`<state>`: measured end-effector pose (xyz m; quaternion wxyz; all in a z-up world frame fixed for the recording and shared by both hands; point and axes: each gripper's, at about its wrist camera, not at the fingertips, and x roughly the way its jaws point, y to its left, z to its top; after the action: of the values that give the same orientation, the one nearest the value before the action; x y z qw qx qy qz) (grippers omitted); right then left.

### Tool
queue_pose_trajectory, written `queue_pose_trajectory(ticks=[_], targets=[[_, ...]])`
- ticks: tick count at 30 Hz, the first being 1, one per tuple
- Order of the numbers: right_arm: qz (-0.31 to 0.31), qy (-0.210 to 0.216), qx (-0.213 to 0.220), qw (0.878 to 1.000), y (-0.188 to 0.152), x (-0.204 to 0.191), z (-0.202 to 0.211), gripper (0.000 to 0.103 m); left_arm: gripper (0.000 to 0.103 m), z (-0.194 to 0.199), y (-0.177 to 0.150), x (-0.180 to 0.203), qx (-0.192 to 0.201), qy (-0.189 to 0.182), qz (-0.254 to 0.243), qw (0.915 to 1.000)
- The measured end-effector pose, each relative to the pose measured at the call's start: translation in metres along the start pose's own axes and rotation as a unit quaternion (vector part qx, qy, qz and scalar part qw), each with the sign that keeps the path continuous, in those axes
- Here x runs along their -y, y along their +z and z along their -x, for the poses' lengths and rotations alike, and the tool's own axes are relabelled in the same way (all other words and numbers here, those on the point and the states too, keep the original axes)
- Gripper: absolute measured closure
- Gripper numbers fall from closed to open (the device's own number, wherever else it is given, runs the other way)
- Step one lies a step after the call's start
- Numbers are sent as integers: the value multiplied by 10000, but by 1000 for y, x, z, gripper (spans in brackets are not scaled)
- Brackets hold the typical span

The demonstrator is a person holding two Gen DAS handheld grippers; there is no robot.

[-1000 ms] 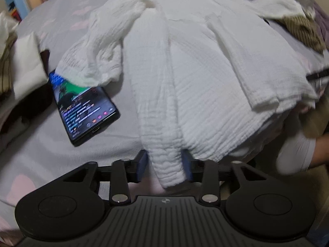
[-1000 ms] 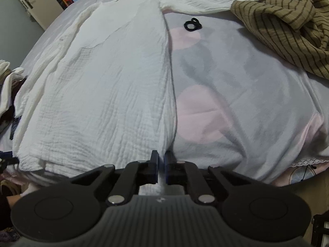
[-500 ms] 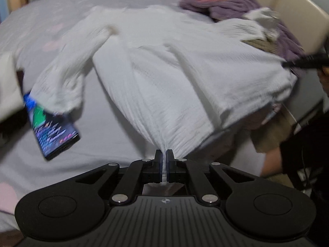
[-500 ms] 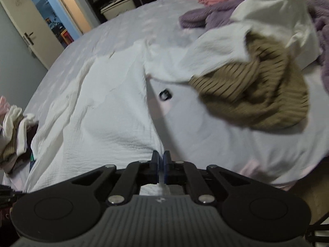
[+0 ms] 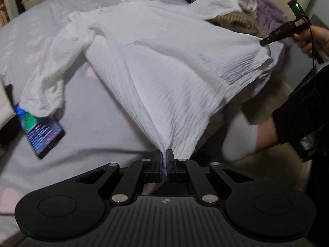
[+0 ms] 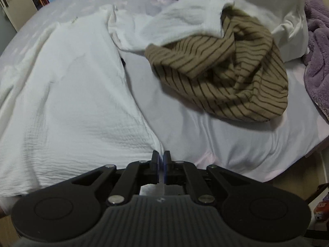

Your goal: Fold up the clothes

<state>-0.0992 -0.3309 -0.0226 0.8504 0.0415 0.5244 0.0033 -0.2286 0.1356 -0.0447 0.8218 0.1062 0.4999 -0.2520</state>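
Note:
A white crinkled shirt (image 5: pixel 164 57) lies spread on the grey bed sheet (image 5: pixel 92 127). My left gripper (image 5: pixel 164 154) is shut on its near hem corner, and the cloth rises to the jaws in a taut fan. My right gripper (image 6: pixel 161 156) is shut on the other hem corner of the same white shirt (image 6: pixel 67 94). In the left wrist view the right gripper (image 5: pixel 265 41) shows at the far right edge of the shirt, held by a hand (image 5: pixel 308 39). One sleeve (image 5: pixel 51 72) trails left.
A lit phone (image 5: pixel 39 131) lies on the sheet under the sleeve end. A brown striped garment (image 6: pixel 230 76), a purple fleece (image 6: pixel 316 51) and other white cloth (image 6: pixel 287 14) are heaped at the right. The person's white sock (image 5: pixel 240 142) shows beside the bed.
The left jaws closed on the hem. Both grippers then rose and pulled back, lifting the hem off the bed and drawing the shirt taut.

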Motion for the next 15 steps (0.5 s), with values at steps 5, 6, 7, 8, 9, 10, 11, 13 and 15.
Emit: queue_pose_trajectory(ticks=[5, 6, 7, 8, 9, 10, 11, 13, 15], targets=[[269, 120, -243, 9993, -7, -11, -8, 96, 103, -12, -15, -29, -430, 283, 487, 9975], [319, 41, -247, 9992, -9, -13, -8, 95, 103, -16, -19, -35, -538, 332, 583, 9963], [369, -38, -250, 9990, -10, -16, -8, 91, 103, -20, -22, -40, -637, 375, 674, 9950], [419, -118, -253, 9987, -12, -18, -8, 90, 103, -20, -24, -41, -635, 357, 706, 9948], [484, -231, -181, 9984, -12, -19, -6, 90, 103, -20, -25, -41, -632, 339, 737, 9947], [542, -335, -58, 9979, -12, -22, -2, 89, 98, -17, -25, -40, -604, 320, 753, 9948], [604, -413, 108, 9973, -12, -25, 5, 86, 88, -14, -25, -40, -569, 303, 765, 9950], [779, -256, 467, 9955, -11, -38, 16, 83, 72, -9, -16, -38, -315, 370, 667, 9966], [952, -10, 756, 9926, -11, -53, 25, 79, 55, -7, -2, -36, -17, 491, 511, 9975]])
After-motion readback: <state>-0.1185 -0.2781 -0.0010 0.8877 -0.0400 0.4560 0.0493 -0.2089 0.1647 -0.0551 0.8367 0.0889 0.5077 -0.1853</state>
